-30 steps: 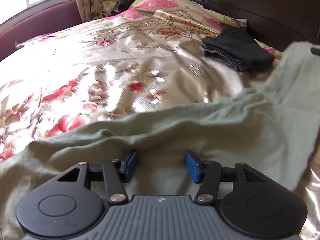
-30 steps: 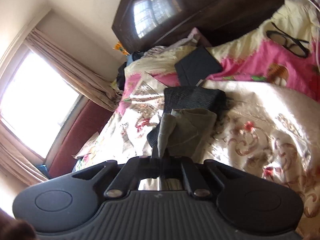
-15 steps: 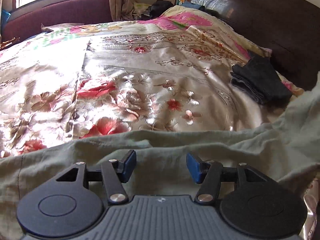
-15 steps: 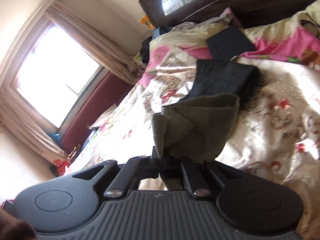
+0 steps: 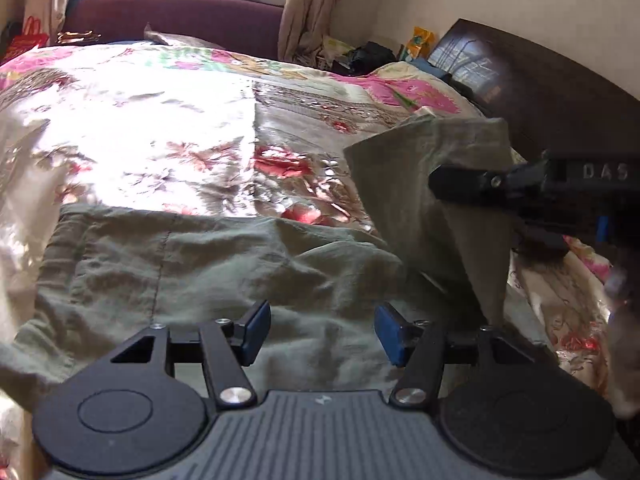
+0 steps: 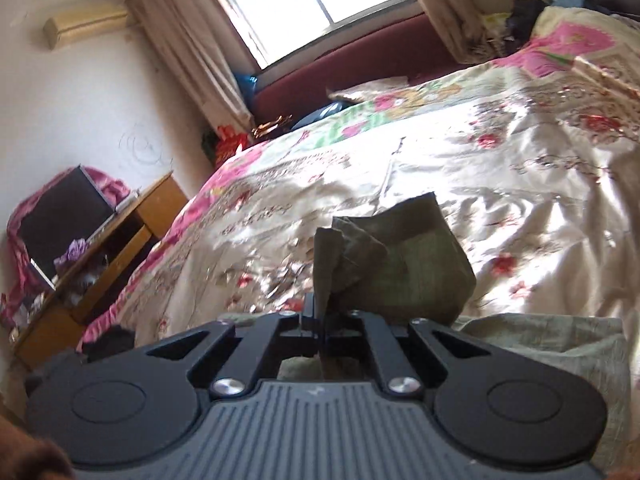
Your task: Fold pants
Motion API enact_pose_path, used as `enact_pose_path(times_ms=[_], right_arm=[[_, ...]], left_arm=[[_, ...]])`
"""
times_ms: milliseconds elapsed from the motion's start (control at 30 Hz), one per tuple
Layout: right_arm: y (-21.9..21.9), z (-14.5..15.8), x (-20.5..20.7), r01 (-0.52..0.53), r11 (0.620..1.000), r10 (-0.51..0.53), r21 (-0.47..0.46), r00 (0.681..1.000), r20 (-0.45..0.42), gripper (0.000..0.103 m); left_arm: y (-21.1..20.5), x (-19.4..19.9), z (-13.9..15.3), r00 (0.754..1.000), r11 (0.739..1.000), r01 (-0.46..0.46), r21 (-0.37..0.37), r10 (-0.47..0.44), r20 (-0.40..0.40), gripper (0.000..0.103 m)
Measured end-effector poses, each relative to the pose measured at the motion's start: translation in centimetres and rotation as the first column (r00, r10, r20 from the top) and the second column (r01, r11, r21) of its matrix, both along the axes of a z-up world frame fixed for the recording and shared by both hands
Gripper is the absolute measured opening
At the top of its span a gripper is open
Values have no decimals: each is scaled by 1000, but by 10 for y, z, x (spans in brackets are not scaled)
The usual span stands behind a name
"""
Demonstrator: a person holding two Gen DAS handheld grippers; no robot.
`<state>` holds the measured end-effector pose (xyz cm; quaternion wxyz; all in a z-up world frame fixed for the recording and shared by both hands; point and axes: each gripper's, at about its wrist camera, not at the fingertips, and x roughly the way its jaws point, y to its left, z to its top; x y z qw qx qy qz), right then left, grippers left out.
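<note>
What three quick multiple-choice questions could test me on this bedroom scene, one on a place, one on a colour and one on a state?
1. Where do the olive-green cotton pants lie?
A. on the floral satin bedspread
B. on a desk
C. on the floor

2. What colour are the pads of the left gripper?
A. red
B. blue
C. yellow

3. How is the right gripper?
A. open and empty
B. shut on the pants
C. shut on a pillow

Answers: 1 A, the pants spread across the bedspread; 2 B, both pads show blue; 3 B, green cloth is pinched and lifted between its closed fingers.
</note>
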<state>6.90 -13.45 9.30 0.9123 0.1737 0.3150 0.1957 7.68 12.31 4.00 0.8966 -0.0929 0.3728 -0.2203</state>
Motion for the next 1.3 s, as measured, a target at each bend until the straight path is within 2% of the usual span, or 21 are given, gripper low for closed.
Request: enact_pose_path(times_ms=[100, 167, 333, 467, 567, 700, 833, 1033, 1133, 1200, 1300], right_arm=[[53, -28, 5, -63, 991, 60, -122, 998, -25, 5], [80, -42, 1, -103, 983, 96, -153, 994, -47, 5], [120, -51, -15, -156, 944, 156, -290, 987, -25, 10], [124, -61, -4, -201, 949, 182, -244, 978, -99, 10], [124, -65, -2, -214, 949, 193, -230, 975, -112, 10], [132, -64, -1, -185, 933, 168, -309, 982, -82, 5], [127, -58, 4, -176, 960, 158, -216, 983, -97, 4], [161, -35, 12, -226, 949, 232, -218, 973, 2, 4], [189, -36, 11, -296, 920, 313, -256, 949, 30, 4], [206, -41, 6, -352, 887, 382, -298, 923, 46, 5], [223, -53, 7, -429, 837, 449, -340, 893, -23, 11]], left_arm=[[29, -6, -12, 997, 998, -67, -19, 66, -47, 72], [42, -11, -19, 994, 995, -94, -30, 92, -66, 72], [55, -15, -21, 992, 993, -114, -25, 112, -60, 72], [56, -18, -23, 993, 994, -107, -9, 107, -54, 73], [55, -23, -21, 994, 994, -105, 18, 106, -27, 73], [59, -22, -20, 992, 993, -120, 5, 120, -35, 73], [68, -26, -16, 991, 991, -134, -26, 133, -30, 73], [83, -40, -11, 990, 988, -137, -69, 135, -39, 73], [90, -51, -8, 987, 985, -160, -61, 158, -39, 71], [99, -56, -9, 984, 982, -174, -73, 171, -49, 72], [111, -62, -12, 978, 975, -195, -107, 186, -95, 72]])
